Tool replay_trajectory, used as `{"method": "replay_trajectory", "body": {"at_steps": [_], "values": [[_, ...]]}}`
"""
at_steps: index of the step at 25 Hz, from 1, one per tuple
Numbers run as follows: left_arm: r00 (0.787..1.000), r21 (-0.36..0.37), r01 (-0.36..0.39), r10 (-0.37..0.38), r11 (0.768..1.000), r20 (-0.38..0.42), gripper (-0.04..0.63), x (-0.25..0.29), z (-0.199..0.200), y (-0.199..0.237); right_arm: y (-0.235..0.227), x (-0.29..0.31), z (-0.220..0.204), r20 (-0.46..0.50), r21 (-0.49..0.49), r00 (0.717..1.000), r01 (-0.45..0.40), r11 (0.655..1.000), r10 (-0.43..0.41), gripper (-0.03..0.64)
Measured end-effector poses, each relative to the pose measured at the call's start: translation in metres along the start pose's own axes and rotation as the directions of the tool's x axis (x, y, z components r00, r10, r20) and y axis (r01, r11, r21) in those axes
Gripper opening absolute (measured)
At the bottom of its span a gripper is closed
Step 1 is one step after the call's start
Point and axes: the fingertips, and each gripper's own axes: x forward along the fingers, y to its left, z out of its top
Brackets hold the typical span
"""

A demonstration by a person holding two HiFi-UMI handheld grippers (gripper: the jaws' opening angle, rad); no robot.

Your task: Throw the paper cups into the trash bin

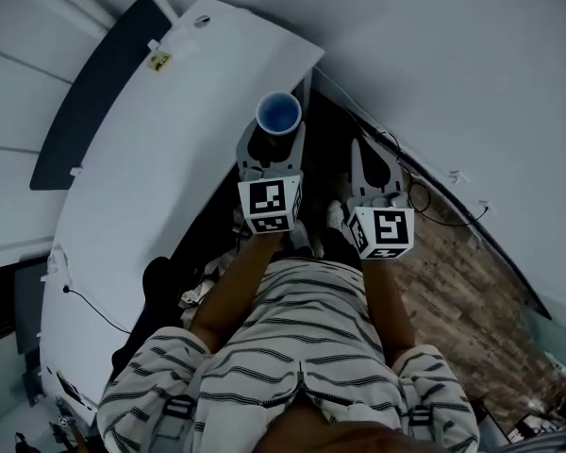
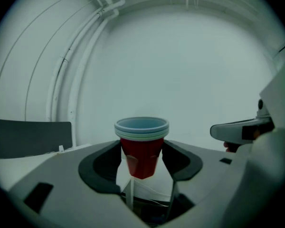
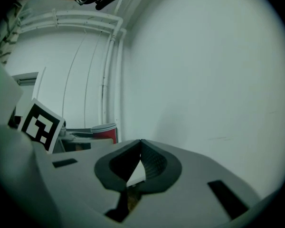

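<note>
A stack of red paper cups (image 2: 141, 148) with pale rims, blue inside (image 1: 278, 113), stands upright between the jaws of my left gripper (image 2: 141, 161), which is shut on it. In the head view the left gripper (image 1: 275, 140) holds the stack just off the white table's right edge. My right gripper (image 3: 141, 144) is shut, its pads meeting at the tips with nothing between them. It hangs to the right of the left one (image 1: 366, 163), and the red stack (image 3: 104, 132) shows at its left. No trash bin is in view.
A long white table (image 1: 160, 168) runs along the left, with a dark panel (image 1: 90, 92) beyond it. Dark clutter (image 1: 160, 286) lies under the table's edge. Cables (image 1: 424, 201) trail over the wooden floor (image 1: 462, 300). A plain white wall fills both gripper views.
</note>
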Motion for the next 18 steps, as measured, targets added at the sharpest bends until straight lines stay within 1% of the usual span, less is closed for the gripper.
{"method": "replay_trajectory", "body": {"at_steps": [4, 7, 14, 18], "values": [[0.998, 0.011, 0.064, -0.064, 0.998, 0.011, 0.285, -0.005, 0.003, -0.021, -0.004, -0.015, 0.001, 0.013, -0.008, 0.999, 0.044, 0.999, -0.044, 0.009], [0.991, 0.017, 0.131, -0.131, 0.991, 0.012, 0.285, -0.004, 0.003, -0.041, -0.013, -0.027, 0.001, 0.019, -0.003, 0.995, 0.099, 0.995, -0.099, 0.009], [0.968, 0.033, 0.251, -0.252, 0.967, 0.000, 0.285, -0.003, -0.002, -0.086, -0.036, -0.053, -0.003, 0.025, 0.000, 0.980, 0.198, 0.980, -0.197, 0.009], [0.954, 0.053, 0.299, -0.299, 0.953, -0.015, 0.285, 0.000, -0.006, -0.114, -0.055, -0.063, -0.008, 0.018, 0.011, 0.974, 0.226, 0.974, -0.227, 0.009]]}}
